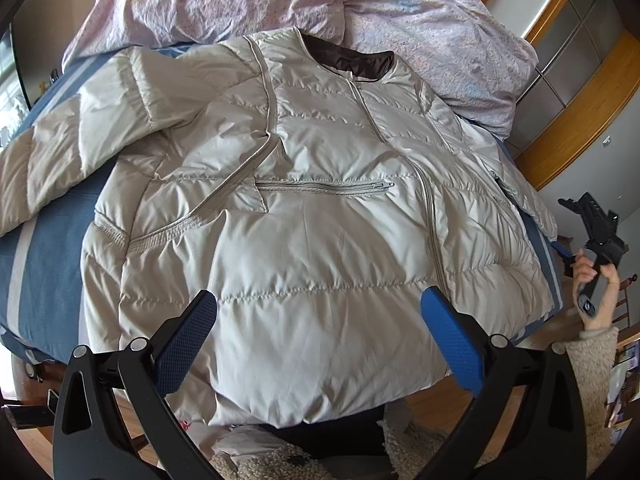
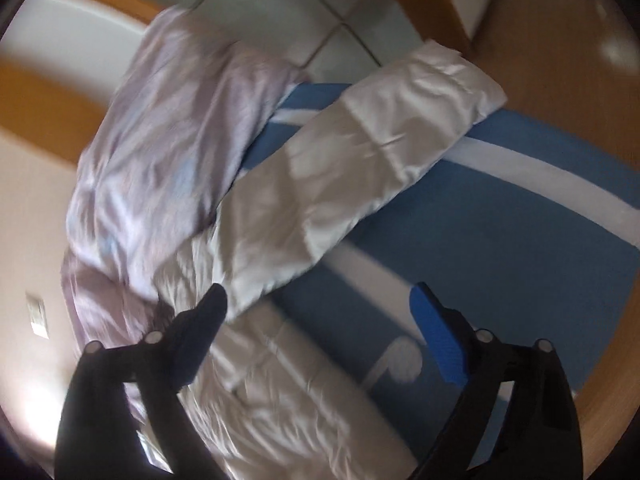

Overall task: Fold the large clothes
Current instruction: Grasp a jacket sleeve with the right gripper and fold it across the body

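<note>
Under left claw [image 1: 318, 322] jacket [image 1: 304, 208] flat on bed [image 1: 52, 232], claw wide, not touching.

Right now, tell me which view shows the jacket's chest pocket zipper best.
The left wrist view: the jacket lies spread front-up there, with the chest pocket zipper sharp and unobstructed. The right wrist view is blurred and shows only a sleeve, not the zipper.

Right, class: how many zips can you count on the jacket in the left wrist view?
3. A short pocket zip lies across the chest, a long front zip runs down the jacket, and another follows the sleeve seam. More may be hidden.
</note>
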A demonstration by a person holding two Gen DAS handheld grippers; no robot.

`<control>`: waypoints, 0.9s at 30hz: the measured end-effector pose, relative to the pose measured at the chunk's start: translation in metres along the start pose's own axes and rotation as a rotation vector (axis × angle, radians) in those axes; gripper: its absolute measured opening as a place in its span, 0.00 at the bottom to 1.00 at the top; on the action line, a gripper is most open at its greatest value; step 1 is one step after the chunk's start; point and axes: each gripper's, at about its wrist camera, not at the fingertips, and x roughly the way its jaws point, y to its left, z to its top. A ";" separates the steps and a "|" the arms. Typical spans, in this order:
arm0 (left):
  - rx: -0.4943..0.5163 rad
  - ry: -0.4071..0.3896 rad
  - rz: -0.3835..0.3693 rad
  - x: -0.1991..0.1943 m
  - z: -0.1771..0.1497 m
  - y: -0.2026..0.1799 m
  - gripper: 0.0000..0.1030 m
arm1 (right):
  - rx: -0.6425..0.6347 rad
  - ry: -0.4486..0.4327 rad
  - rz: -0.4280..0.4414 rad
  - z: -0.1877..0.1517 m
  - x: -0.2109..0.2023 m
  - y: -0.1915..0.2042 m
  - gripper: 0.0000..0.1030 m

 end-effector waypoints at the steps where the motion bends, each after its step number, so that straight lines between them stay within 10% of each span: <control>1: -0.004 0.008 -0.009 0.002 0.002 0.002 0.99 | 0.047 0.004 0.000 0.009 0.009 -0.008 0.81; 15: -0.024 -0.107 0.018 0.007 0.039 0.029 0.99 | 0.227 -0.084 -0.058 0.061 0.059 -0.042 0.45; 27: -0.053 -0.233 0.214 0.002 0.053 0.065 0.99 | -0.024 -0.212 -0.300 0.066 0.050 0.004 0.11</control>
